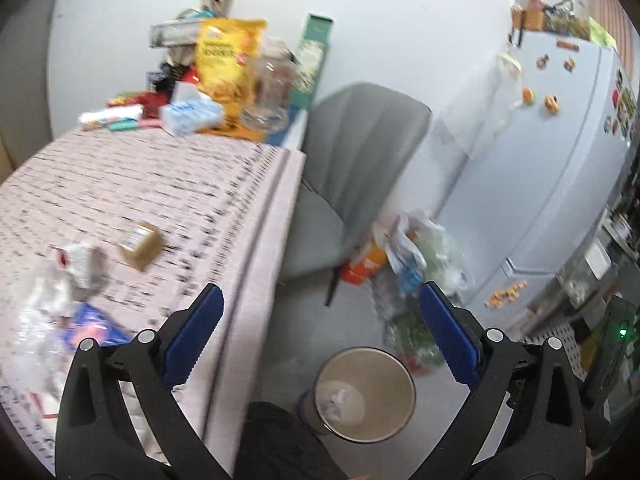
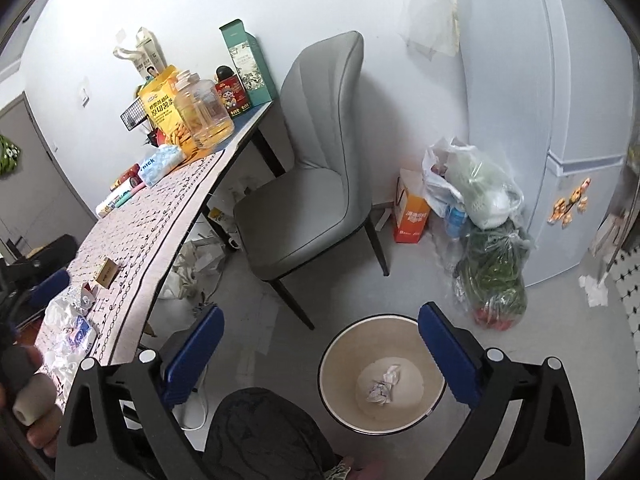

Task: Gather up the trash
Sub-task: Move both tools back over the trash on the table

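Left wrist view: both grippers gaping, empty; box light, stiff, for pinching across flat sides.

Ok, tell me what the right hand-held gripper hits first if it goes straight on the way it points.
Probably the bare floor between the chair and the bin. The open right hand-held gripper holds nothing, and nothing shows nearer, though depth is unclear.
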A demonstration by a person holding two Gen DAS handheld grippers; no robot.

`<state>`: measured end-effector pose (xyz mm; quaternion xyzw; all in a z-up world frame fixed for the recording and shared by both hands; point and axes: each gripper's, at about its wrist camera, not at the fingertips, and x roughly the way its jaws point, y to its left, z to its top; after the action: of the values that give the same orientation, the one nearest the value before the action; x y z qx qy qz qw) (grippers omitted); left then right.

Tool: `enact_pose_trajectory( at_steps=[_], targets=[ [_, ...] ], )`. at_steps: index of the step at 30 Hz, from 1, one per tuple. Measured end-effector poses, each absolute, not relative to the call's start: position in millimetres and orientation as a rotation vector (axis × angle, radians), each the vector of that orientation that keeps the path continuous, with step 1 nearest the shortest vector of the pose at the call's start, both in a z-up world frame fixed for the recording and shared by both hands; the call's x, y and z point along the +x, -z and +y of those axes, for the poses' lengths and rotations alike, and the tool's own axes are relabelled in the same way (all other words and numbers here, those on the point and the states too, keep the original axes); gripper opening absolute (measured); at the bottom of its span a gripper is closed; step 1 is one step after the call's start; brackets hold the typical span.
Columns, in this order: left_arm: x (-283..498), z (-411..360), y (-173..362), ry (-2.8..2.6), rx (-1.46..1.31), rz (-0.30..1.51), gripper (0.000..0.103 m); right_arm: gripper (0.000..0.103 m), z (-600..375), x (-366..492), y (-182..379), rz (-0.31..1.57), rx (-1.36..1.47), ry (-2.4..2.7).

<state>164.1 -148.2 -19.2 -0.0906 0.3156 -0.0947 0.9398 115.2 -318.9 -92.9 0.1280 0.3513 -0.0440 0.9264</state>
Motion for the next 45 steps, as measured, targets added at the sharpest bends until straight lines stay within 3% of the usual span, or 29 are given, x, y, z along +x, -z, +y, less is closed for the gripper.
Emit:
enact_pose_trajectory(
  at_steps=[16, 45],
  targets=[
    [97.8, -64.3, -4.7, 0.128, -0.224, 0.475, 0.097, 0.095, -228.0, 104.7, 59.4, 0.662, 0.193, -0.072],
    [1.5, 69.3, 54.0, 0.001, -0.366, 0.566, 0.097, 0.095, -95.2, 77.3, 68.1, 0.702, 0.023, -0.426]
  ],
)
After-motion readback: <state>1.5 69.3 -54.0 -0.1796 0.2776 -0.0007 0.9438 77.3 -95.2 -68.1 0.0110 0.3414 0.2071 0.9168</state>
